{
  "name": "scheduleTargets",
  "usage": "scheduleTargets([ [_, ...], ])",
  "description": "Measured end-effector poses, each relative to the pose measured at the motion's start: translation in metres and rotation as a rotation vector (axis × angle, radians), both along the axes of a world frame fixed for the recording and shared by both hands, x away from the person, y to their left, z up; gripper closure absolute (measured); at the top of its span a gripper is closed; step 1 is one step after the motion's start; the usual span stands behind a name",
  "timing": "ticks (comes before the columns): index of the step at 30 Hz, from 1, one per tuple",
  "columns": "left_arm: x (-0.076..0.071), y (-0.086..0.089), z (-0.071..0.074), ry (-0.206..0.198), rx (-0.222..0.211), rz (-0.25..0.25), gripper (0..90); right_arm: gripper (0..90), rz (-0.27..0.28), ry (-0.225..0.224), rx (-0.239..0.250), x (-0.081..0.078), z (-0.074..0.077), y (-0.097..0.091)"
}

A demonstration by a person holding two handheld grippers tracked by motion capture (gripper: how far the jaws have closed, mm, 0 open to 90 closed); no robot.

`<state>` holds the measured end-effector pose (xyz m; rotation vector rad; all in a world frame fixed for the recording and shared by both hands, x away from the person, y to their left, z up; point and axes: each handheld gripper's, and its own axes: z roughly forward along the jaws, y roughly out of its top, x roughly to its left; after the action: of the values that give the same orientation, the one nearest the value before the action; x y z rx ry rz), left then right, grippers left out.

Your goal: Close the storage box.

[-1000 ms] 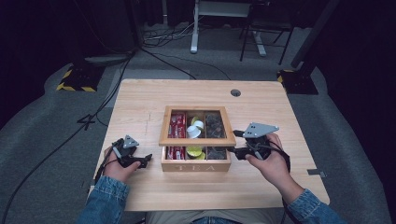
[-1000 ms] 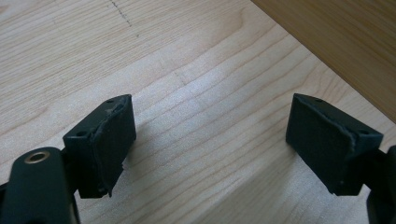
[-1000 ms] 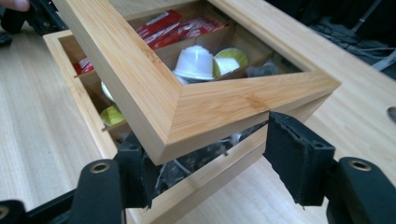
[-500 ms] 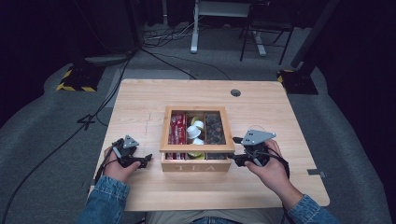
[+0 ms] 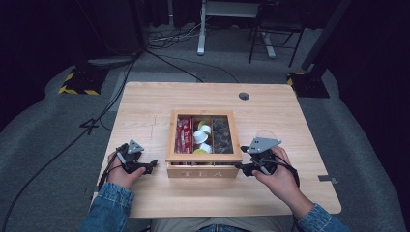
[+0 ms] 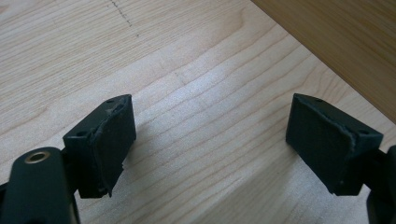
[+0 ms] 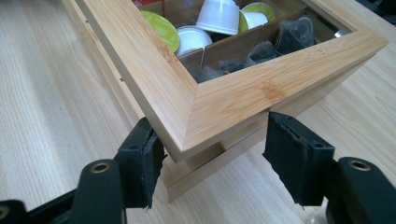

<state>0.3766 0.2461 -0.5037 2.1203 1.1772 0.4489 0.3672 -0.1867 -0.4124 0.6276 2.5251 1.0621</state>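
A wooden tea box with a glass-paned lid stands mid-table. Red packets, white pods and dark tea bags show through the pane. My right gripper is at the box's front right corner. In the right gripper view its jaws straddle the lid's corner, pads against both sides, with the lid a sliver above the base. Pods and tea bags lie inside. My left gripper rests left of the box, open over bare wood.
The table has a cable hole at the back right and free wood all round the box. A corner of the box shows in the left gripper view. Cables and stand feet lie on the floor behind.
The lid was tilted up at its front a second ago and has come down almost flat onto the box, my right gripper sinking with it. My left gripper has not moved.
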Motion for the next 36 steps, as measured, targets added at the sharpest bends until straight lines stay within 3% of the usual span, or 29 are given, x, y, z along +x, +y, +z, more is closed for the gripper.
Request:
scheduleTargets([
  [7, 0.000, 0.000, 0.000, 0.000, 0.000, 0.000, 16.3, 33.7, 0.010, 0.021, -0.013, 0.000, -0.002, 0.000],
  [13, 0.001, -0.001, 0.000, 0.001, -0.003, 0.000, 16.3, 29.6, 0.044, 0.023, -0.088, -0.003, -0.009, 0.005],
  [15, 0.001, -0.001, 0.000, -0.001, -0.003, -0.002, 16.3, 27.4, 0.036, 0.019, -0.048, -0.004, -0.010, 0.005],
  [18, 0.002, -0.002, 0.000, -0.002, -0.003, -0.002, 16.3, 24.4, 0.026, -0.005, -0.032, -0.006, -0.004, 0.004],
  [22, 0.002, -0.002, 0.000, -0.002, -0.002, -0.002, 16.3, 24.1, 0.022, 0.002, 0.002, -0.005, 0.000, 0.002],
  [25, 0.001, -0.002, 0.000, 0.001, -0.003, -0.004, 16.3, 22.6, 0.006, 0.009, 0.059, -0.002, 0.007, -0.001],
  [30, -0.002, 0.000, 0.000, 0.005, 0.001, -0.017, 16.2, 20.5, -0.024, 0.003, 0.131, 0.002, 0.020, -0.013],
  [36, -0.005, 0.002, 0.000, 0.003, -0.002, -0.020, 16.1, 16.8, -0.047, -0.003, 0.166, 0.005, 0.030, -0.032],
])
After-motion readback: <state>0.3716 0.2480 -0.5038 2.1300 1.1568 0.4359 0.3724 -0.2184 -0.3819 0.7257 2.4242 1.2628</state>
